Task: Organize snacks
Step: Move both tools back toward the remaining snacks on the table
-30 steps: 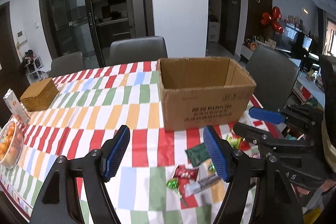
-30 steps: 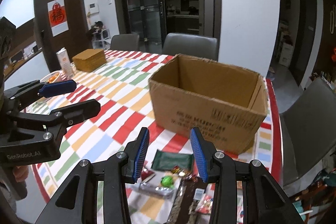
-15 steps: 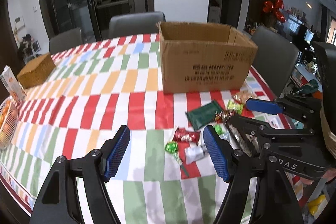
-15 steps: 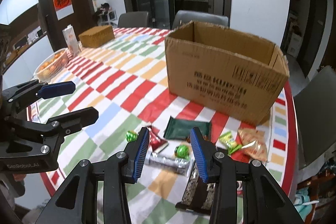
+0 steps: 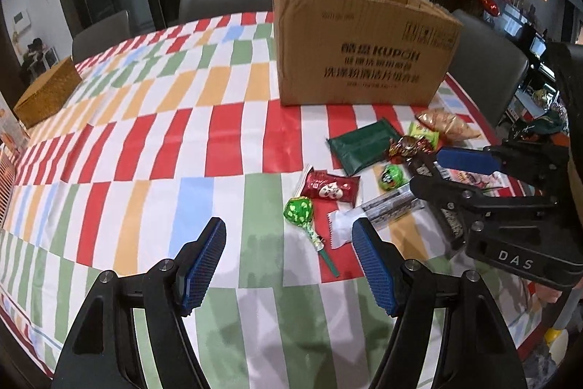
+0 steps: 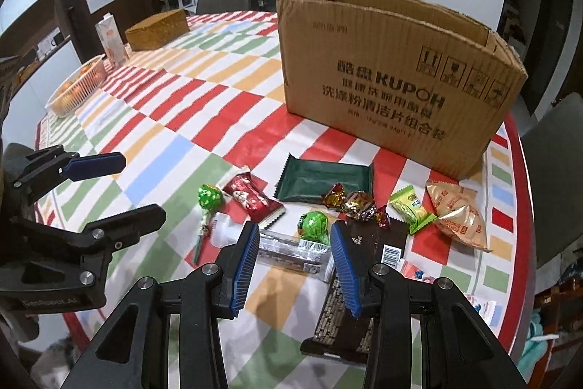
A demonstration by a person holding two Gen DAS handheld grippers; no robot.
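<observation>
Both grippers have come down closer to the snacks. Right gripper (image 6: 295, 245) fingers are apart around the clear bar (image 6: 291, 252); left gripper (image 5: 288, 259) gapes near the lollipop (image 5: 299, 212).

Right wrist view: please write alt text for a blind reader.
The open right gripper hovers over snacks scattered on a striped tablecloth: a green packet, a red packet, a green lollipop. Behind them stands a cardboard box.
</observation>
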